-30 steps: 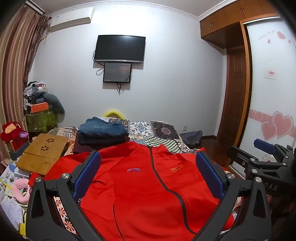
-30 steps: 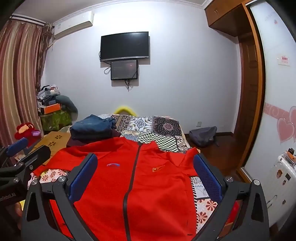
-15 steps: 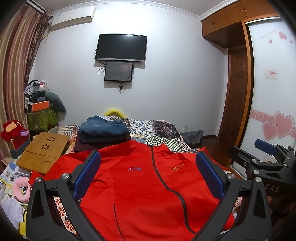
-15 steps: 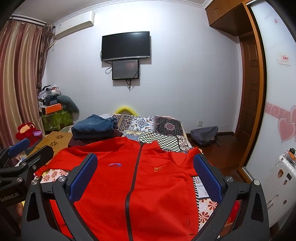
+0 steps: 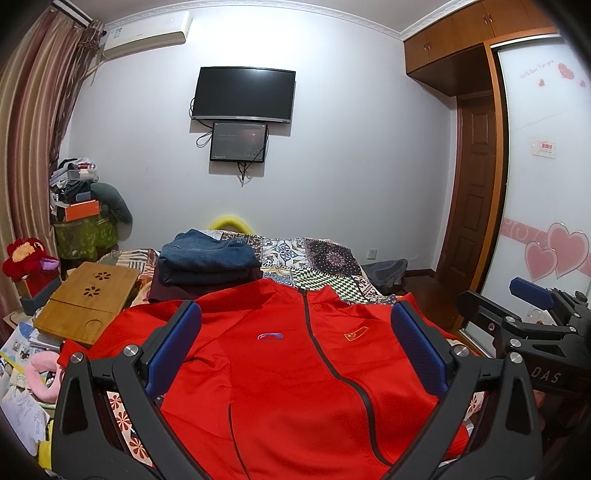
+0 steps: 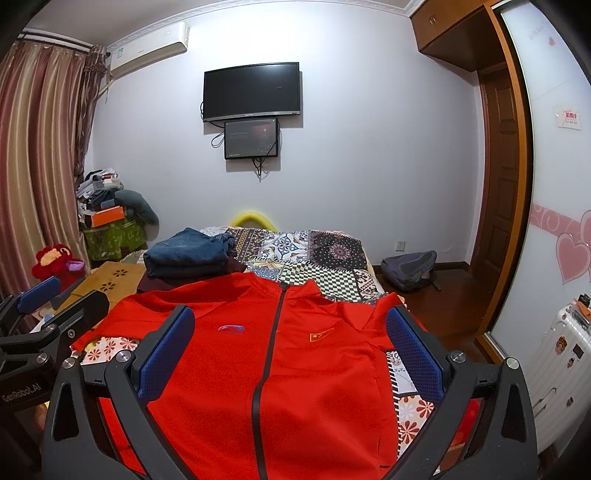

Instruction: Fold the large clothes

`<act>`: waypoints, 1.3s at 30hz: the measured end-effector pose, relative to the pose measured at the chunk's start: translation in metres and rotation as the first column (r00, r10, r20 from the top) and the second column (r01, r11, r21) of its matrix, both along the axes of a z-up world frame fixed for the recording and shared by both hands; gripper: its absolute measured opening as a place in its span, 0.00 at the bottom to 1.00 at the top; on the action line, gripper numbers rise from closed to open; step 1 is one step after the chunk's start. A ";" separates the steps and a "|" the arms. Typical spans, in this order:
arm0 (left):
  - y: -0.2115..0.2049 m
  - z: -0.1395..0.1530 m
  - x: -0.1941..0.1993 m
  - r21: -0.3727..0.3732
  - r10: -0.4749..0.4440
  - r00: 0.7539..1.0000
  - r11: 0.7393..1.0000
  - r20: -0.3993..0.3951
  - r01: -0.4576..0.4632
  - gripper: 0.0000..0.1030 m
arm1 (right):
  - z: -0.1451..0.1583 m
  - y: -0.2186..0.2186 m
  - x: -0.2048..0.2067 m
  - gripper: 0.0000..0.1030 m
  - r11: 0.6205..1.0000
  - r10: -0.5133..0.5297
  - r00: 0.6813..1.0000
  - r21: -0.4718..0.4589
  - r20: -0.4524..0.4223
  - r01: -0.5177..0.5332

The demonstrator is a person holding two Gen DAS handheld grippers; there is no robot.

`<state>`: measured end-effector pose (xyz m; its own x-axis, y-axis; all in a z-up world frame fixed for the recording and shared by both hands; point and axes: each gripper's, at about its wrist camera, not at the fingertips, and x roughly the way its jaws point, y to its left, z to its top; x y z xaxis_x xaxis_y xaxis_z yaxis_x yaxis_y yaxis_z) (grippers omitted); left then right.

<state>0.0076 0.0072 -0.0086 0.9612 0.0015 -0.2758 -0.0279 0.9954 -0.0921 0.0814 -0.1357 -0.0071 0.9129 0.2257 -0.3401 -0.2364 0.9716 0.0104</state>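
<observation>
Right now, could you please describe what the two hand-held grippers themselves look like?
Both look alike. The left hand-held gripper has a black angular frame with silver screws, and its two fingers carry blue textured pads. The right hand-held gripper has the same black frame and blue pads. White lettering marks their black bodies: "GenRobot.AI" on the left one, seen in the right wrist view.

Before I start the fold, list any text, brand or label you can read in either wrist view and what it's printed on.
"GenRobot.AI": on the left gripper body, right wrist view.
"DAS": end of a cut-off word on the right gripper body, left wrist view.
Red jacket: chest logo and flag badge, no readable letters.
Wardrobe door: cursive line and small sign, too blurred.
Air conditioner sticker: too small.
</observation>
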 end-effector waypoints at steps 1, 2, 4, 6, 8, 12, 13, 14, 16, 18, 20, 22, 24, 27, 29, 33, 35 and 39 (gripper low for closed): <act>0.000 0.001 0.000 0.000 -0.001 1.000 1.000 0.001 0.001 1.00 | 0.001 0.000 0.001 1.00 1.000 0.000 1.000 -0.001 0.000 0.000; 0.000 0.000 0.000 0.000 -0.001 1.000 1.000 0.001 0.001 1.00 | 0.001 0.000 0.001 1.00 1.000 0.000 1.000 0.000 0.000 0.000; 0.001 0.000 -0.001 0.000 0.000 1.000 1.000 0.001 0.000 1.00 | 0.001 0.000 0.001 1.00 1.000 0.000 1.000 -0.001 -0.002 0.000; 0.001 0.001 0.000 0.000 -0.001 1.000 1.000 0.000 0.001 1.00 | 0.000 0.000 0.000 1.00 1.000 0.000 1.000 -0.001 -0.002 0.000; 0.000 0.001 0.000 -0.001 0.000 1.000 1.000 0.000 0.000 1.00 | 0.000 0.000 0.000 1.00 1.000 0.001 1.000 0.000 -0.001 -0.001; 0.002 0.000 0.000 -0.003 0.002 1.000 1.000 -0.003 -0.002 1.00 | 0.000 0.001 0.000 1.00 1.000 -0.001 1.000 -0.002 -0.001 0.001; 0.002 0.000 -0.001 -0.004 0.001 1.000 1.000 -0.003 -0.001 1.00 | 0.000 0.001 0.000 1.00 1.000 -0.001 1.000 -0.002 -0.001 0.001; 0.003 0.001 -0.001 -0.005 0.002 1.000 1.000 -0.004 -0.002 1.00 | 0.000 0.001 0.000 1.00 1.000 -0.001 1.000 -0.002 -0.002 0.001; 0.004 0.000 -0.001 -0.006 0.003 1.000 1.000 -0.004 -0.003 1.00 | -0.001 0.002 0.000 1.00 1.000 -0.001 1.000 -0.002 -0.004 0.001; 0.004 0.001 -0.001 -0.006 0.003 1.000 1.000 -0.005 -0.003 1.00 | -0.001 0.003 0.001 1.00 1.000 0.000 1.000 -0.003 -0.007 0.000; 0.003 0.000 0.000 -0.005 0.003 1.000 1.000 -0.007 -0.003 1.00 | -0.001 0.003 0.001 1.00 1.000 0.001 1.000 -0.004 -0.007 -0.001; 0.005 0.000 -0.001 -0.006 0.005 1.000 1.000 -0.008 -0.005 1.00 | -0.001 0.004 0.001 1.00 1.000 0.002 1.000 -0.004 -0.010 -0.002; 0.003 0.000 0.001 -0.007 0.009 1.000 1.000 -0.010 -0.009 1.00 | -0.001 0.005 0.003 1.00 1.000 0.002 1.000 -0.006 -0.014 -0.002; 0.004 0.000 0.003 -0.007 0.012 1.000 1.000 -0.013 -0.012 1.00 | -0.001 0.005 0.005 1.00 1.000 0.005 1.000 -0.006 -0.020 -0.005; 0.005 -0.001 0.004 -0.008 0.014 1.000 1.000 -0.015 -0.014 1.00 | -0.002 0.006 0.007 1.00 1.000 0.007 1.000 -0.005 -0.025 -0.007; 0.008 -0.003 0.009 -0.010 0.016 1.000 1.000 -0.026 -0.017 1.00 | -0.003 0.008 0.014 1.00 1.000 0.012 0.999 -0.004 -0.037 -0.012; 0.010 -0.003 0.013 -0.008 0.018 0.999 1.000 -0.033 -0.019 1.00 | -0.004 0.009 0.019 1.00 1.000 0.003 0.999 -0.014 -0.040 -0.003; 0.017 -0.002 0.024 -0.007 0.030 0.999 1.000 -0.034 -0.030 1.00 | -0.004 0.009 0.030 1.00 1.000 -0.002 0.999 -0.016 -0.055 0.001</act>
